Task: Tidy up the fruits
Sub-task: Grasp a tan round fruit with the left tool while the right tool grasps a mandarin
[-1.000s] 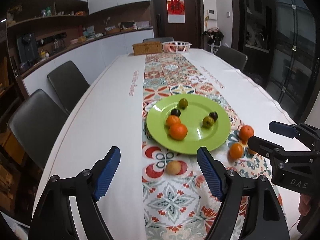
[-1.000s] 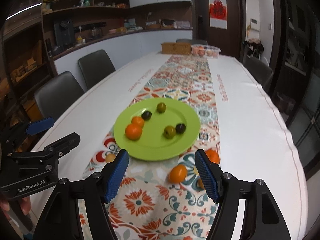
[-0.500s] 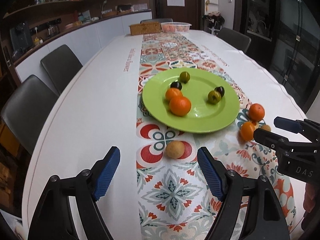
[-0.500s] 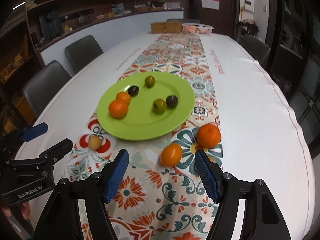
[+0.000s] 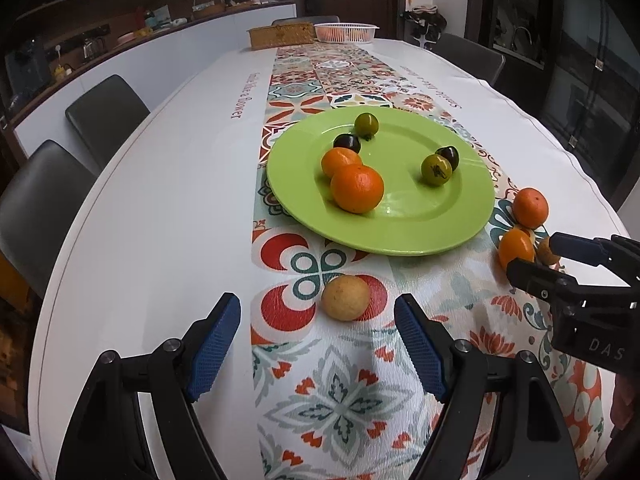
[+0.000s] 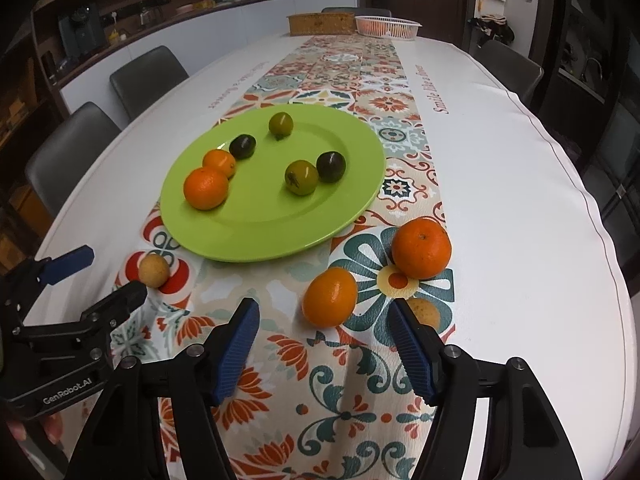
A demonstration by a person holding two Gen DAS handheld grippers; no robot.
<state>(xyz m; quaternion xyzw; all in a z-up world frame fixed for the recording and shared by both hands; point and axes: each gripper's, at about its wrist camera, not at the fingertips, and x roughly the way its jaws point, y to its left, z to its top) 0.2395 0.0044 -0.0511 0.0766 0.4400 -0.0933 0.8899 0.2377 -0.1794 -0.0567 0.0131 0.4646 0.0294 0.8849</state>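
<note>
A green plate on the patterned runner holds two oranges, two green fruits and two dark fruits. My left gripper is open and empty, just short of a small tan fruit on the runner. My right gripper is open and empty, just short of an orange. A bigger orange and a second tan fruit, partly hidden by the right finger, lie beside it.
The white table runs far back with a wicker box and a white basket at its far end. Dark chairs stand along the left side and at the back right.
Both grippers have moved forward and lower toward the table. The tan fruit now lies close before the left fingers and the orange close before the right fingers. No fruit has moved.
</note>
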